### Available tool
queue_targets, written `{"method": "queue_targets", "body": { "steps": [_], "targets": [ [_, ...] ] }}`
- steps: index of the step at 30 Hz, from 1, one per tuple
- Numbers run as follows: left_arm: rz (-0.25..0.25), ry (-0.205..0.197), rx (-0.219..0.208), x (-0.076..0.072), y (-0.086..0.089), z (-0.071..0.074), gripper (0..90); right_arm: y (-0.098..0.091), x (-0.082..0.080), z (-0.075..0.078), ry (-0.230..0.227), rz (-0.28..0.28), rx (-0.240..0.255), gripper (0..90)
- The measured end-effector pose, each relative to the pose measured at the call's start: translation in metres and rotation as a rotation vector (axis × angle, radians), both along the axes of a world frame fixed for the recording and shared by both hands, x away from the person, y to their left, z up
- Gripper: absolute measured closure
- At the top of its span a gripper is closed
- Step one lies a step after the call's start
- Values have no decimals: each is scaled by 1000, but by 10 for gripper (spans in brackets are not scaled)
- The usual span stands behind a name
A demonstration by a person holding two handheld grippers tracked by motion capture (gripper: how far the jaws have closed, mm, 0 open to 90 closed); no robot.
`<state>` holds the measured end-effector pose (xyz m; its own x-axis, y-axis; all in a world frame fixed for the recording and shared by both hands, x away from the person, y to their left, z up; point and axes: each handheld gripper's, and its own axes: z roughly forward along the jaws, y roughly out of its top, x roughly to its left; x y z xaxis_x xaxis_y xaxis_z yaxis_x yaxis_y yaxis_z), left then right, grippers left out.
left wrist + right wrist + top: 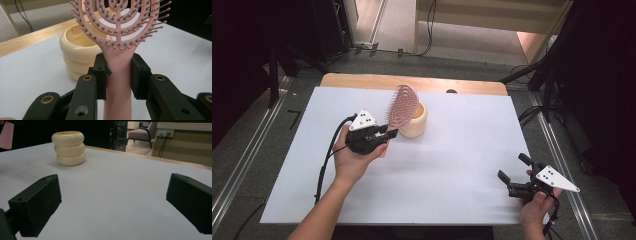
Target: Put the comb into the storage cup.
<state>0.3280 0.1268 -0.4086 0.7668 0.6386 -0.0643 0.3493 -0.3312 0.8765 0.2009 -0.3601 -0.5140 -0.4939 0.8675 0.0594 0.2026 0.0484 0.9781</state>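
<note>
One hairbrush [119,47] clamped by handle in left gripper [384,134], long axis upright, head tilted over cream holder [414,121] just beyond. Right gripper [514,176] splayed, empty, well apart.

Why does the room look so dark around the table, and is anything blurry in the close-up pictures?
High view: light falls on the white table while the surroundings stay near black. Left gripper view: the pink hairbrush and cream holder are fairly sharp, the nearest black links at the bottom soft. Right gripper view: the right tool looks large and slightly blurred, the holder clearer.
</note>
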Motion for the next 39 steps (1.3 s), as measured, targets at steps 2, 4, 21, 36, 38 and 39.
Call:
{"method": "queue_targets", "body": {
  "steps": [2,4,21,36,38,39],
  "targets": [
    [-8,0,-16,2,0,0,716,0,0,0,1,-1,1,0],
    [-7,-8,-15,2,-1,0,716,-1,0,0,2,1,9,0],
    [8,-24,-81,20,-3,1,716,1,2,-1,10,-2,0,0],
    [17,-51,-120,40,-17,8,717,1,2,-1,12,0,-5,0],
    [17,-53,-120,43,-19,9,716,1,2,-1,12,1,-5,0],
    [18,-55,-122,44,-20,9,717,1,2,-1,14,1,-4,0]
  ]
}}
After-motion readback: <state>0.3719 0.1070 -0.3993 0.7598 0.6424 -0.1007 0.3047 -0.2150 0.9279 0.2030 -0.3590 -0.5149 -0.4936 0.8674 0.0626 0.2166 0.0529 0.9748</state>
